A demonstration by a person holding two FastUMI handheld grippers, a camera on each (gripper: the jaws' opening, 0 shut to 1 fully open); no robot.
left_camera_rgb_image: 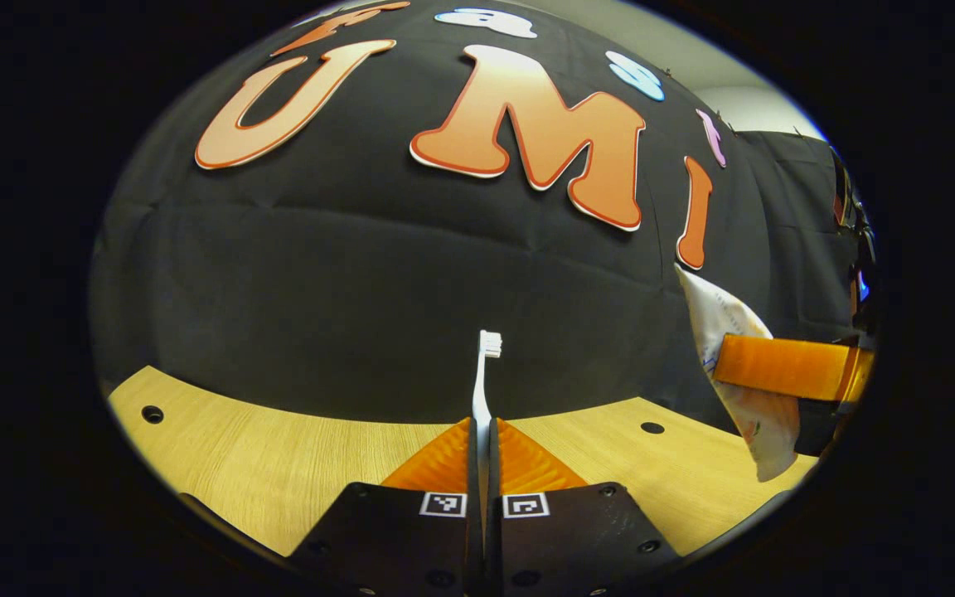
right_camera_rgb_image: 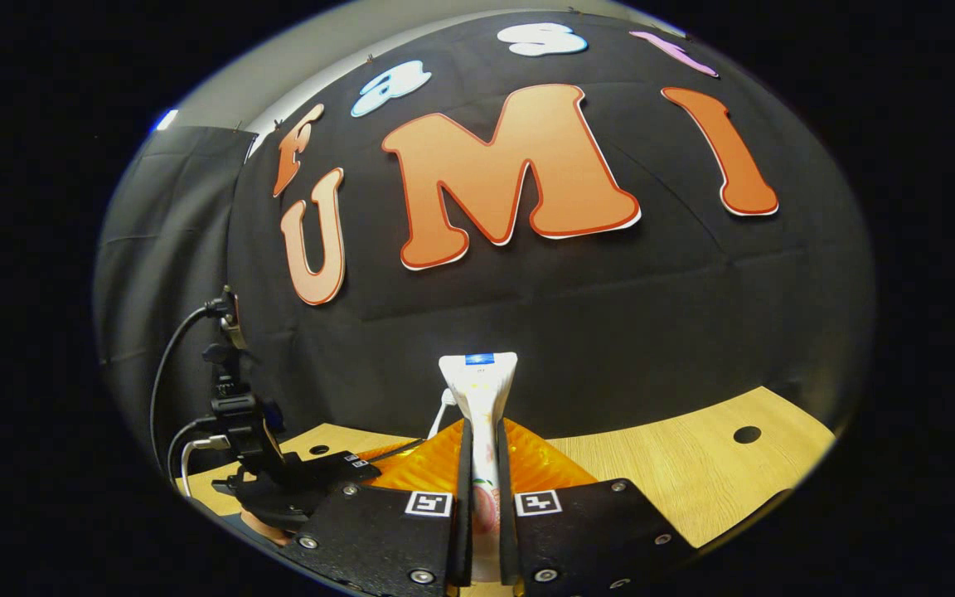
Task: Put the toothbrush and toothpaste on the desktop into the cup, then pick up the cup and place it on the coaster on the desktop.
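A pale wooden table with a few round holes in its top runs along the foot of the black cloth wall, and both grippers hang above it, lifted clear of the wood.

In the left gripper view, the left gripper has its two fingers drawn together on the toothbrush. The white handle runs straight up through the thin slot between them and the bristled head stands well past the fingertips, upright against the dark cloth. Off at the right edge of that view the other gripper shows side on, one finger laid across the toothpaste tube, which hangs at a slant with its lower end above the table.

In the right gripper view, the right gripper is clamped on the same white tube. The tube's body is pinched in the narrow gap between the fingers, and its flat crimped end with a blue mark sticks out beyond the tips, fanning wider than the gap. At the lower left of this view the left gripper's dark body and its black cables sit beside the table edge, and the toothbrush head peeks up just left of the tube.
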